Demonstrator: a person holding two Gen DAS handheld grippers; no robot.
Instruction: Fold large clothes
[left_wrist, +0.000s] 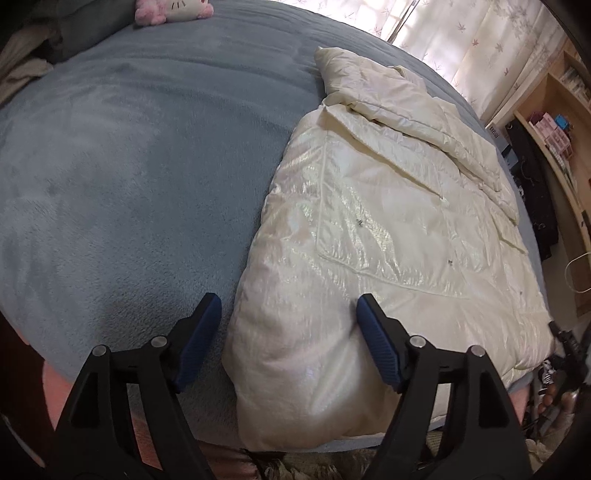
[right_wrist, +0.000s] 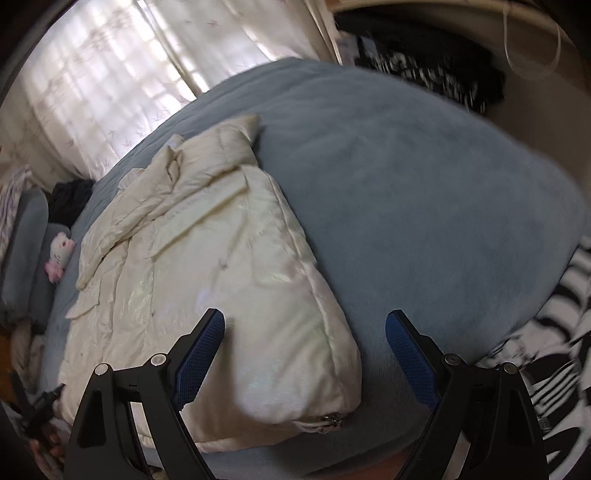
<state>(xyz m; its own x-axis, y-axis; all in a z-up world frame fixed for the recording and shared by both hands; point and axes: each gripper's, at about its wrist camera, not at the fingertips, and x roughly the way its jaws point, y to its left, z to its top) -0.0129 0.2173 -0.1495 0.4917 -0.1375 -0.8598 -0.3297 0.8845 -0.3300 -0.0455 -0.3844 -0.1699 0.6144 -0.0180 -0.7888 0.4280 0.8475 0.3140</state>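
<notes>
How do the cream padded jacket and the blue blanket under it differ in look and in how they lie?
The cream jacket is shiny and wrinkled; the blue blanket is matte and fuzzy. The jacket is folded into a puffy bundle with a sleeve across its top; the blanket lies spread flat. The jacket covers only one side of the bed; the blanket covers nearly all that shows. Both are soft.

The left gripper (left_wrist: 289, 314) fills the lower middle of the left wrist view, pointing steeply downward. Its two black arms rise from the bottom edge, and the blue-padded fingers (left_wrist: 201, 339) stand well apart with nothing pinched between them. The right gripper (right_wrist: 304, 330) sits in the lower part of the right wrist view, also angled steeply down. Its blue-padded fingers (right_wrist: 410, 358) are spread wide, gripping nothing. Both pairs of pads face inward, ribbed surfaces showing.
</notes>
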